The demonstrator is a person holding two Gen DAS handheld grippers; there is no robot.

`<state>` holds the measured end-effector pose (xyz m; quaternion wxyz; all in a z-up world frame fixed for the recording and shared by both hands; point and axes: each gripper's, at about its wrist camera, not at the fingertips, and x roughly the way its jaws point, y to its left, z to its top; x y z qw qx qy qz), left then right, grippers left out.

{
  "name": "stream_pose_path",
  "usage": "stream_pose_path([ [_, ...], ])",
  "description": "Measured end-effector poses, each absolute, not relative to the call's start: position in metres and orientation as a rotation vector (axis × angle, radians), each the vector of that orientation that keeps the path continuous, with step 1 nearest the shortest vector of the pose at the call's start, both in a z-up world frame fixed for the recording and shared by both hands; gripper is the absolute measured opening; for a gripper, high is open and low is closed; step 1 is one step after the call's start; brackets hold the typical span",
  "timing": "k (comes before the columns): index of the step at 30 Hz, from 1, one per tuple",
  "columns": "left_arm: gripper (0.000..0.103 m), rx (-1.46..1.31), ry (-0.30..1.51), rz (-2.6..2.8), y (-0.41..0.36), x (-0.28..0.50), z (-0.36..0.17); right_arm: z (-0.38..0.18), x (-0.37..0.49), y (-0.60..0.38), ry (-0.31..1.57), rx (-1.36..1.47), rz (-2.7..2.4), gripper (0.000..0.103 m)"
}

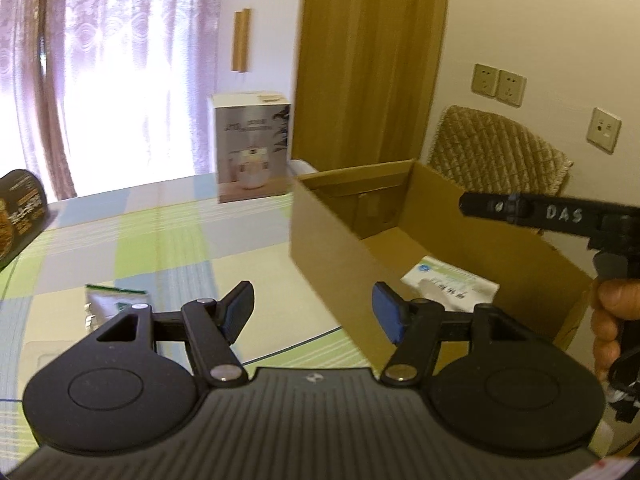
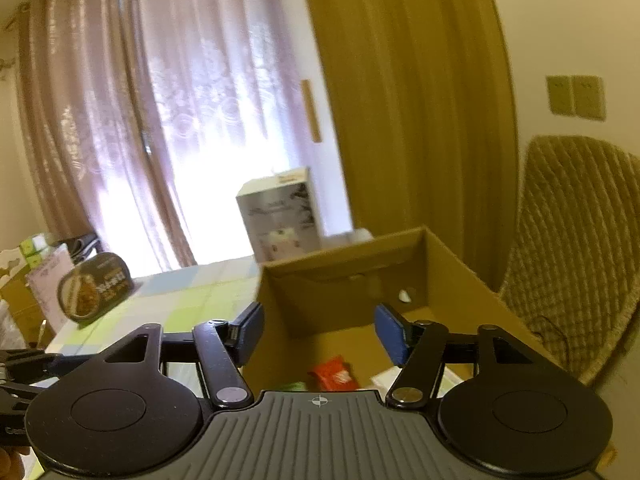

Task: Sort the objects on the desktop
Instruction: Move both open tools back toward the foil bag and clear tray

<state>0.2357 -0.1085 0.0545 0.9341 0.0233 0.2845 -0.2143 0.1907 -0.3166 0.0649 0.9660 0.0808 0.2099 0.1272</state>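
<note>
Both grippers, left [image 1: 313, 312] and right [image 2: 319, 334], hold their fingers spread and empty. The box [image 1: 480, 240] holds a white packet [image 1: 450, 282] and red packet [image 2: 334, 372]; a tube [image 1: 114, 304] lies on the table [image 1: 160, 248] to its left.

A tall white printed carton [image 1: 252, 148] stands upright at the far edge of the checked green, grey and cream tablecloth [image 1: 160, 248]. Behind the carton hang pale lilac patterned sheer curtains [image 1: 112, 72], bright with daylight. To the carton's right hangs a mustard-brown drape [image 1: 372, 60]. Further right of the carton, beige wall sockets [image 1: 498, 84] sit above a quilted tan chair back [image 1: 500, 148].
</note>
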Motion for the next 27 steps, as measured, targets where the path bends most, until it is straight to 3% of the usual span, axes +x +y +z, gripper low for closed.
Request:
stream_pose_path([
  [2,0.062,0.051,0.585,-0.426,-0.099,0.236,0.054,0.066,0.19,-0.308,0.415,0.158,0.27,0.073],
  [13,0.089,0.08,0.597,-0.261,-0.01,0.248,0.048,0.068,0.187,-0.253,0.368,0.087,0.404,0.087],
  [21,0.1,0.11,0.625,-0.108,0.06,0.252,0.033,0.064,0.192,-0.197,0.393,0.077,0.546,0.101],
  [27,0.101,0.072,0.64,-0.032,0.094,0.262,0.027,0.044,0.201,-0.153,0.457,0.025,0.625,0.101],
])
